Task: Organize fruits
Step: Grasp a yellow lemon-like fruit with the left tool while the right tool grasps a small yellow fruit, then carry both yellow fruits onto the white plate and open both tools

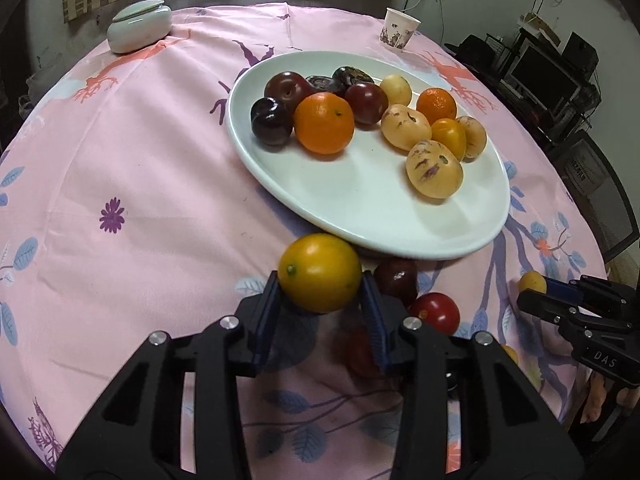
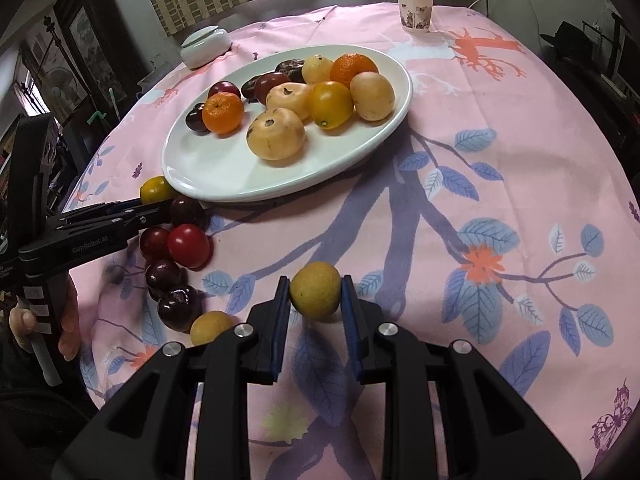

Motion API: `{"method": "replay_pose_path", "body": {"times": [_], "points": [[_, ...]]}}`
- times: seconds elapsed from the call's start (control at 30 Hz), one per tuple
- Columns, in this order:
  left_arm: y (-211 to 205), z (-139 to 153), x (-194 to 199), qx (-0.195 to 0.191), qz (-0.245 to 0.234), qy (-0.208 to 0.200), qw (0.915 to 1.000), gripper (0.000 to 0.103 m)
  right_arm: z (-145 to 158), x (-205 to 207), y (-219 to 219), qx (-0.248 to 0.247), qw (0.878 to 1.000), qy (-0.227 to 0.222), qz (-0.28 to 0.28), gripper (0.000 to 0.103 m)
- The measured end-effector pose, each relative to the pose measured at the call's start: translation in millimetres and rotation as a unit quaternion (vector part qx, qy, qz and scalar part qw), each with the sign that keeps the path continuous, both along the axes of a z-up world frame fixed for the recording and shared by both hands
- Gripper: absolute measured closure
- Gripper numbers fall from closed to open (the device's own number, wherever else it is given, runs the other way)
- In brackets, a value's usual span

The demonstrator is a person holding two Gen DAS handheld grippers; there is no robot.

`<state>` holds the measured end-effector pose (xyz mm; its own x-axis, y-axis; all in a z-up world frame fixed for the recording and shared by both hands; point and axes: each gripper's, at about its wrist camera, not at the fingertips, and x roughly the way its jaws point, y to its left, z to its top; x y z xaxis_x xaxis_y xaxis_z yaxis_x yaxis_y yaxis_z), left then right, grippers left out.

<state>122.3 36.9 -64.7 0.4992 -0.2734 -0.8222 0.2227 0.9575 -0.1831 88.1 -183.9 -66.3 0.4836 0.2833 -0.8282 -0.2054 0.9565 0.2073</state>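
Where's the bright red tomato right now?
On the tablecloth, off the plate: the red tomato sits lower left in the right wrist view, among dark plums, under the left gripper.

Both tongs (image 1: 320, 300) (image 2: 316, 300) apparently clamped.

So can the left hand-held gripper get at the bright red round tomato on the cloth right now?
Probably not yet. The left hand-held gripper is shut on a yellow-orange round fruit, so it has no free grip. The bright red round tomato lies uncovered just right of it, otherwise within easy approach.
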Motion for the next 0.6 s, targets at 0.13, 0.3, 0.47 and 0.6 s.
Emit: {"method": "replay_pose_path", "body": {"times": [0.13, 0.3, 0.47, 0.6], "points": [[-2, 13, -17, 0.011, -0.004, -0.029, 0.9995, 0.063, 6, -1, 6, -0.004, 1.000, -0.007, 0.007, 0.078], [3, 31, -42, 0.003, -0.011, -0.050, 0.9987, 0.063, 11, -2, 14, -0.005, 1.000, -0.012, 0.013, 0.078], [4, 43, -54, -0.004, -0.020, -0.057, 0.9982, 0.063, 17, -2, 24, -0.006, 0.999, -0.019, 0.025, 0.078], [5, 50, -50, -0.005, -0.020, -0.058, 0.9981, 0.063, 24, 1, 30, -0.007, 0.999, -0.026, 0.034, 0.078]]}}
